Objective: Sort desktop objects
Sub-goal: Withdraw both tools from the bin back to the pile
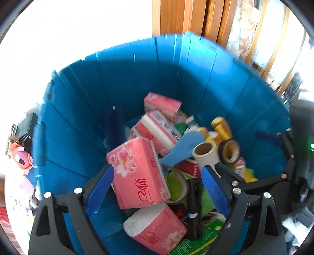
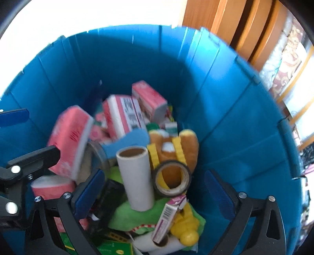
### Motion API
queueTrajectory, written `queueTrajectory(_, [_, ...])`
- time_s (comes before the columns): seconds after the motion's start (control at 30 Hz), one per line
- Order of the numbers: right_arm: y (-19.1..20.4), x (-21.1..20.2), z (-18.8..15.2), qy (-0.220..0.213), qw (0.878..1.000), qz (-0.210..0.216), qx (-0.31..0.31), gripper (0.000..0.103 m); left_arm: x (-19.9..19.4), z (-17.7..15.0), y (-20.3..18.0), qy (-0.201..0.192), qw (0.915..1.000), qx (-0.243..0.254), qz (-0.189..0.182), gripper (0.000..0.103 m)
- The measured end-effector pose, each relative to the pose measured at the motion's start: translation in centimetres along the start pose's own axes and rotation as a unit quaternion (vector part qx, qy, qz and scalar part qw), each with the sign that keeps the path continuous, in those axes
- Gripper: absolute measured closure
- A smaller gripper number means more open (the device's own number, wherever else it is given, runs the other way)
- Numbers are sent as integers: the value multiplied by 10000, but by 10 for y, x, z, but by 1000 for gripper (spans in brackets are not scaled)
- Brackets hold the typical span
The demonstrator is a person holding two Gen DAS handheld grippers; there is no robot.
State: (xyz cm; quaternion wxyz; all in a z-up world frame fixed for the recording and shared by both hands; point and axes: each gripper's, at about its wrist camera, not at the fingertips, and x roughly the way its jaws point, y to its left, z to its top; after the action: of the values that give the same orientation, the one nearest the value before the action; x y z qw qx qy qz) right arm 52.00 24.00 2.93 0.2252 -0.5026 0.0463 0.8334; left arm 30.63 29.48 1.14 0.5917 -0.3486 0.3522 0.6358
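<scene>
Both grippers hang over a deep blue bin (image 1: 137, 78) (image 2: 137, 58) holding several sorted objects. My left gripper (image 1: 157, 170) is open. A pink tissue pack (image 1: 137, 172) lies below it, close to the left pad and far from the right pad. More pink packs (image 1: 161, 104) lie behind it. My right gripper (image 2: 154, 173) stands wide open above an upright white cardboard roll (image 2: 135, 176) and a dark tape roll (image 2: 172, 178), touching neither. A blue foam piece (image 2: 129, 141), a brown plush toy (image 2: 172, 145) and a small pink-and-white box (image 2: 168, 215) lie nearby.
A green cloth (image 2: 133, 215) and a yellow toy (image 2: 186, 229) sit at the bin's near side. The other gripper's blue pad shows at each view's edge (image 1: 266, 137) (image 2: 13, 116). Outside stand wooden panels (image 1: 186, 17) and a pink toy (image 1: 21, 157).
</scene>
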Motion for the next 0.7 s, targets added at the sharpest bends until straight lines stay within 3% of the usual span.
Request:
queueTrajectory(0.23, [-3, -78, 5, -741, 9972, 44, 105, 0, -87, -11, 18, -874, 9955, 327, -163, 12])
queueTrajectory(0.37, [11, -120, -6, -1164, 9926, 321, 99, 0, -127, -32, 38, -1270, 9911, 319, -224, 11])
queueTrajectory(0.47, [31, -139, -16, -1438, 9889, 365, 103, 0, -148, -52, 58, -1537, 9879, 196, -117, 2])
queueTrajectory(0.7, [102, -172, -45, -1884, 9777, 933, 9, 0, -164, -117, 121, -1770, 9830, -192, 447, 2])
